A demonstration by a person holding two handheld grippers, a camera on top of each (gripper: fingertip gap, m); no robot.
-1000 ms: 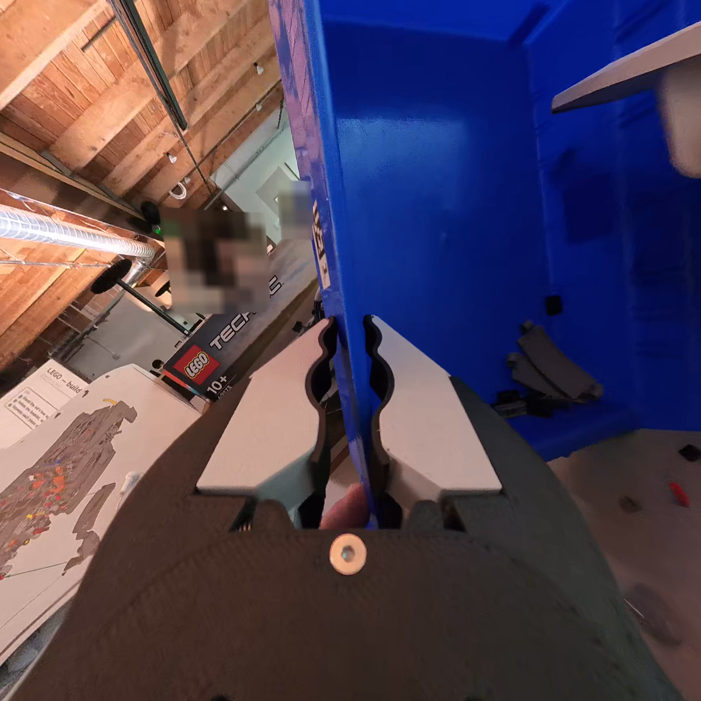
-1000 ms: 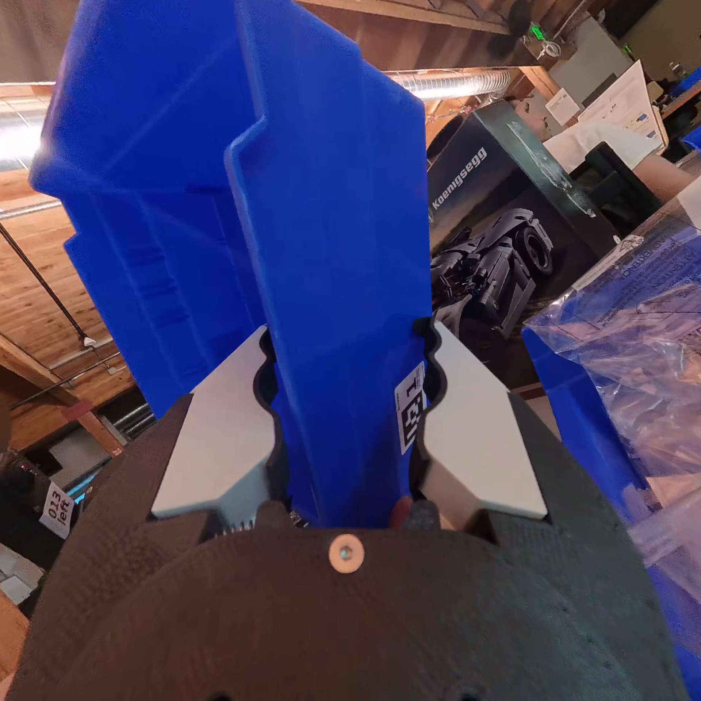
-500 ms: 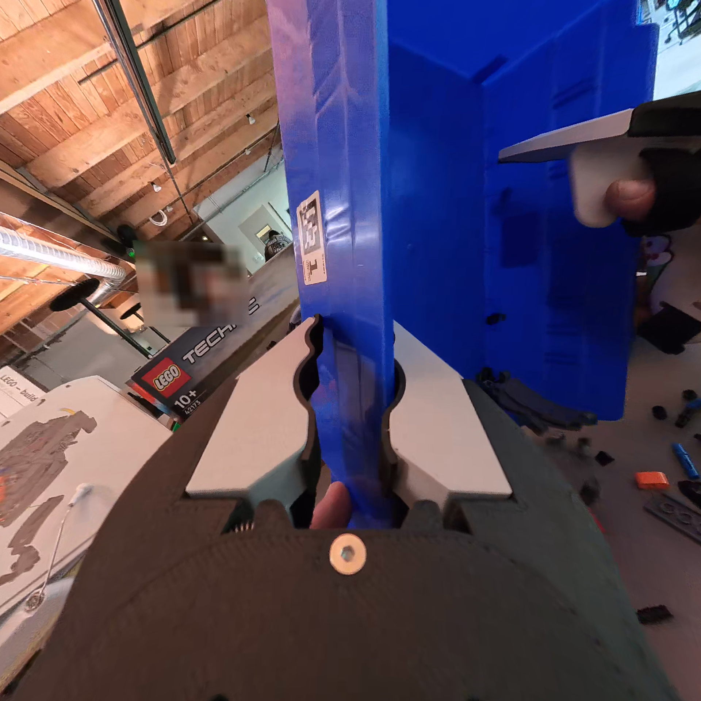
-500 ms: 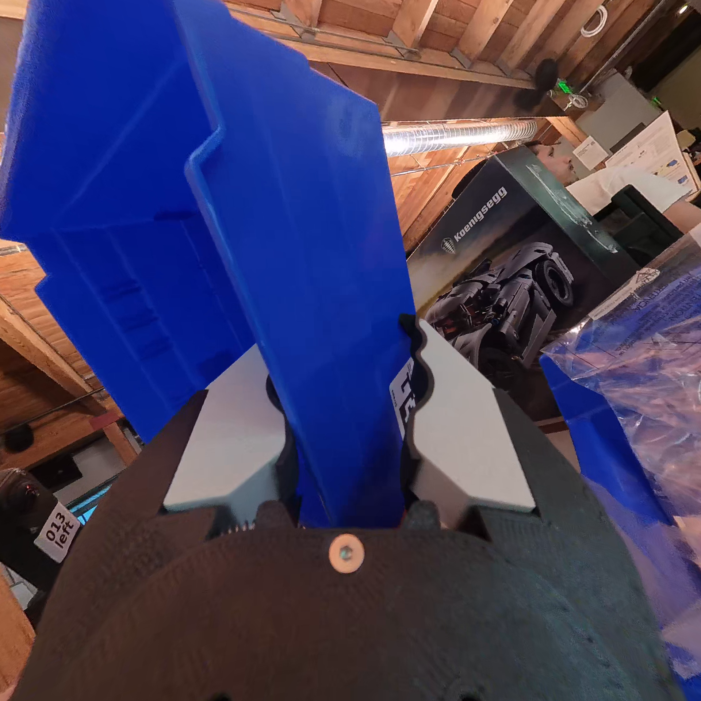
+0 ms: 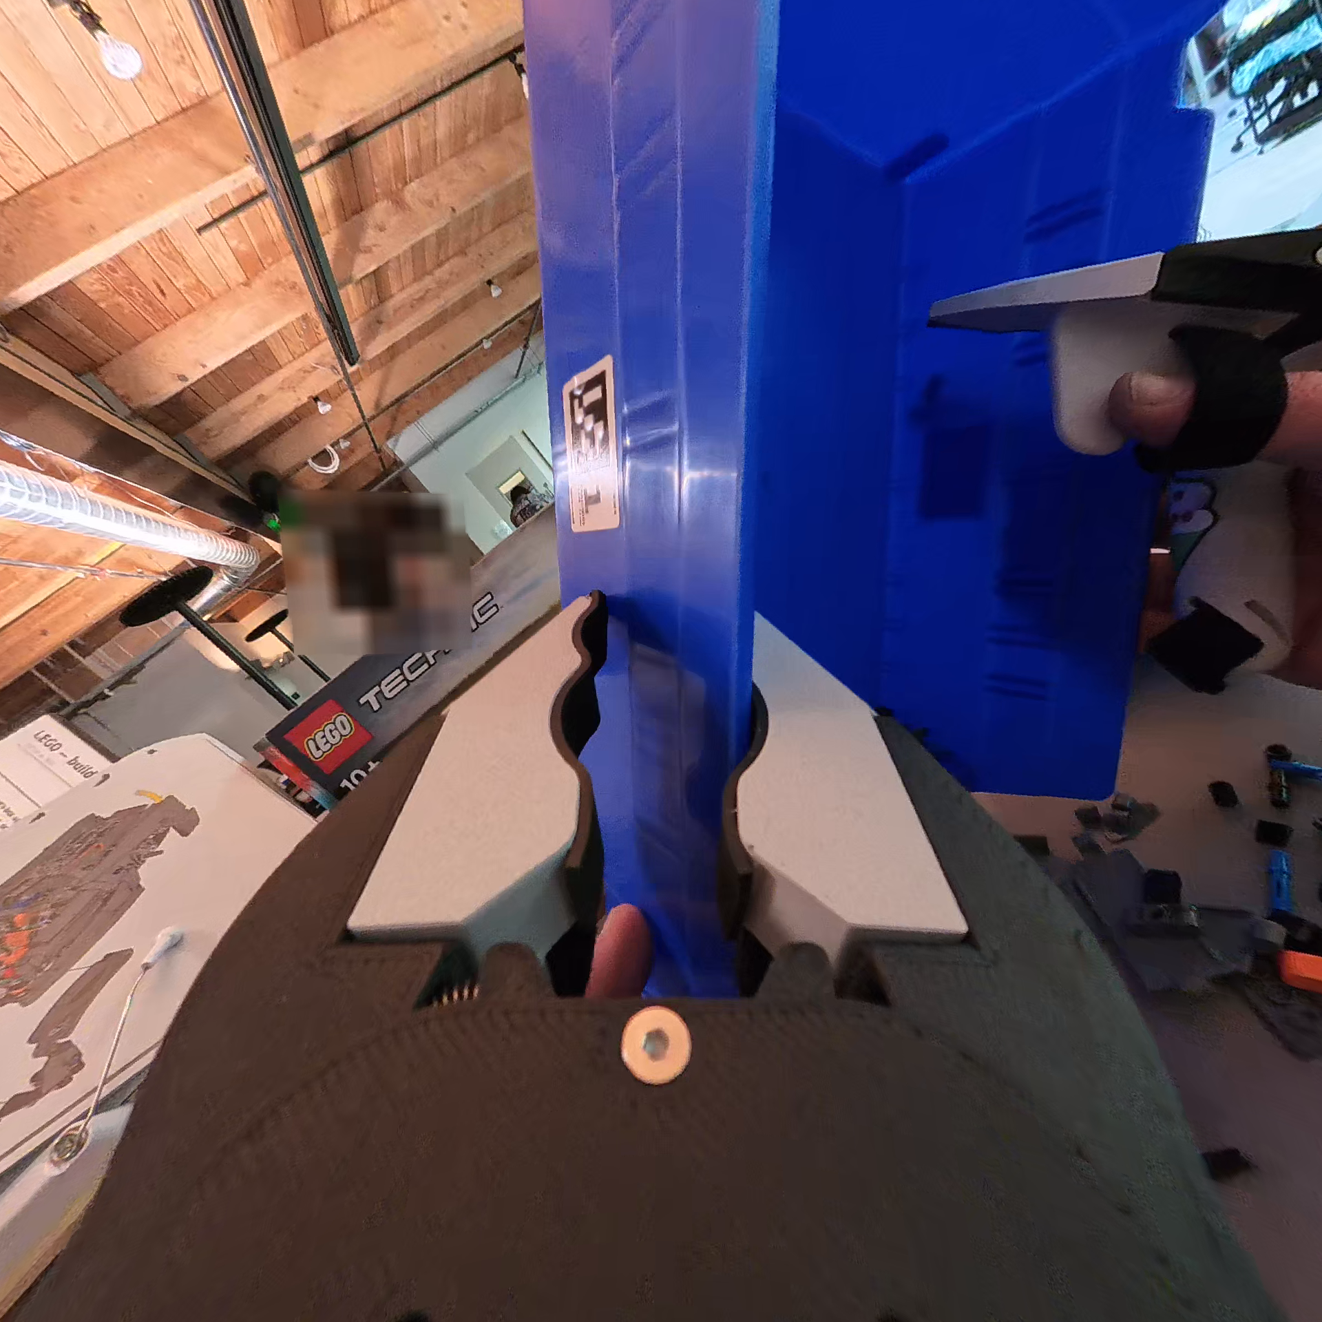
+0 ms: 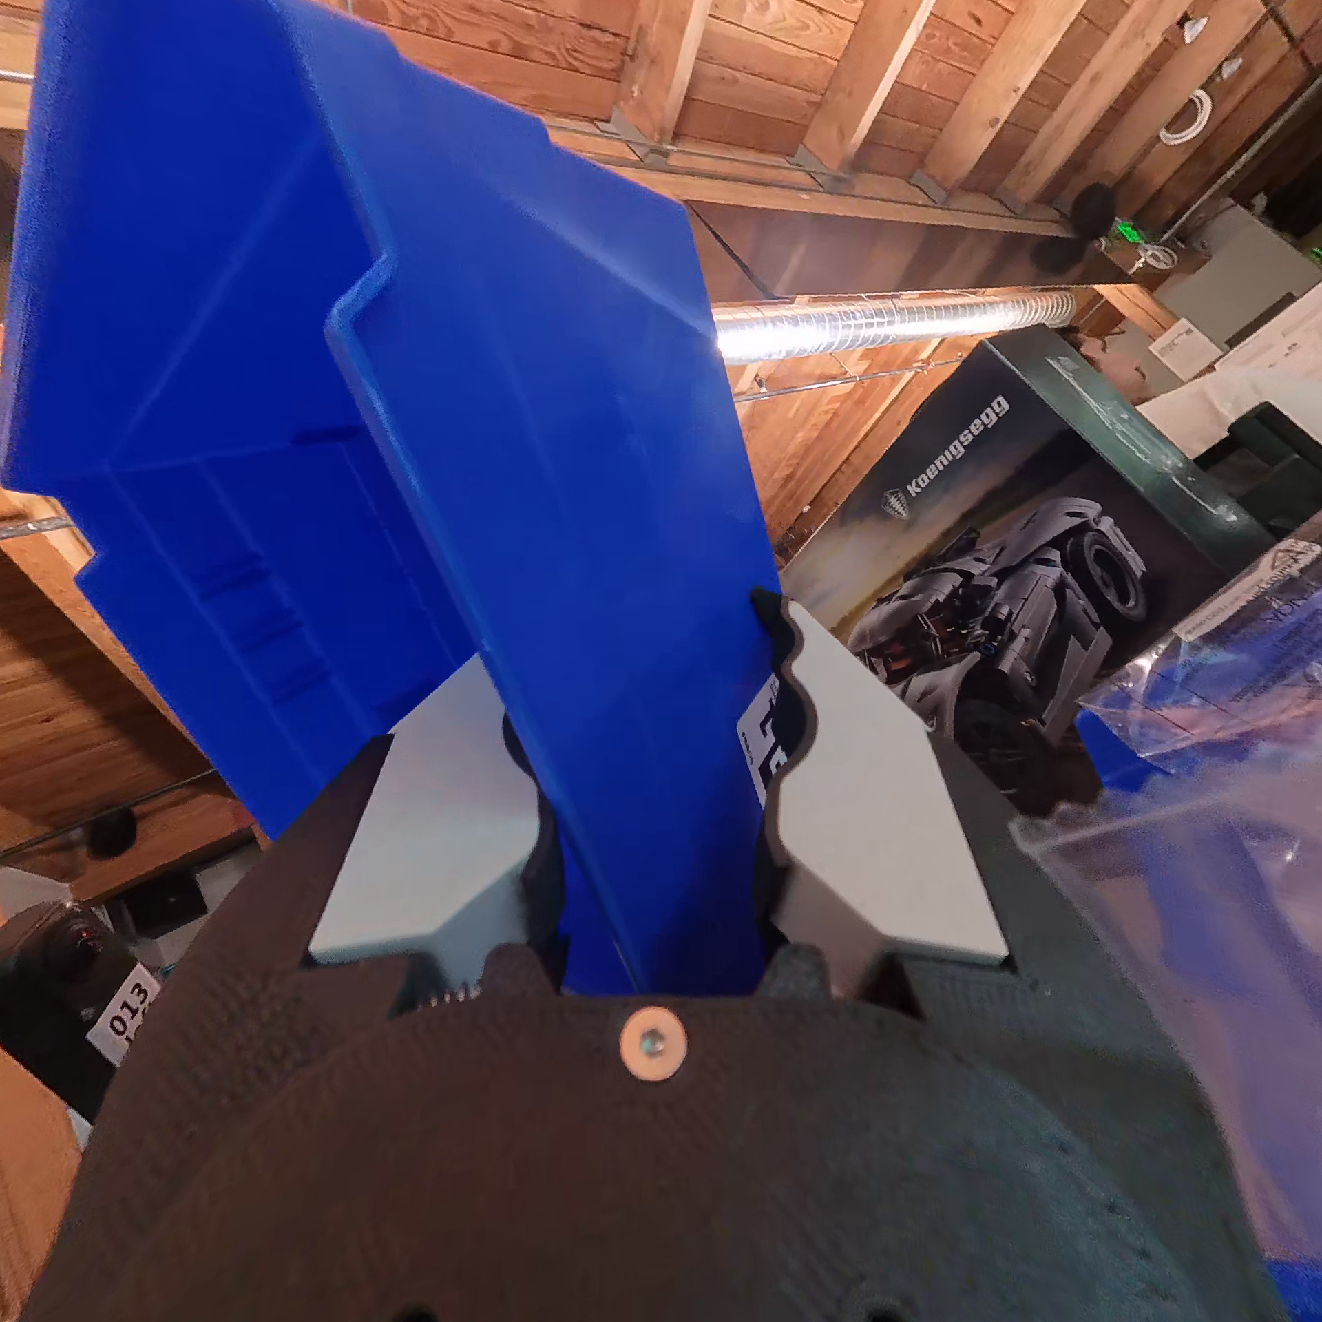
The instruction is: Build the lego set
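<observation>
A blue plastic bin (image 5: 823,429) is held tipped up on end between both grippers. My left gripper (image 5: 669,715) is shut on one rim of the bin. My right gripper (image 6: 644,722) is shut on the opposite rim of the bin (image 6: 501,443); it also shows in the left wrist view (image 5: 1073,300) at the bin's far wall. Loose lego pieces (image 5: 1216,894), dark grey, black, blue and orange, lie scattered on the table below the bin's open mouth.
A white instruction sheet (image 5: 93,916) lies at left, with a dark lego box (image 5: 372,722) behind it. In the right wrist view the lego box (image 6: 1016,608) stands at right, beside a clear plastic bag (image 6: 1216,715) over another blue bin (image 6: 1116,758).
The bin has been tipped further upright and swung. The dark pieces that lay inside it have slid out onto the table. Both grippers keep their hold.
</observation>
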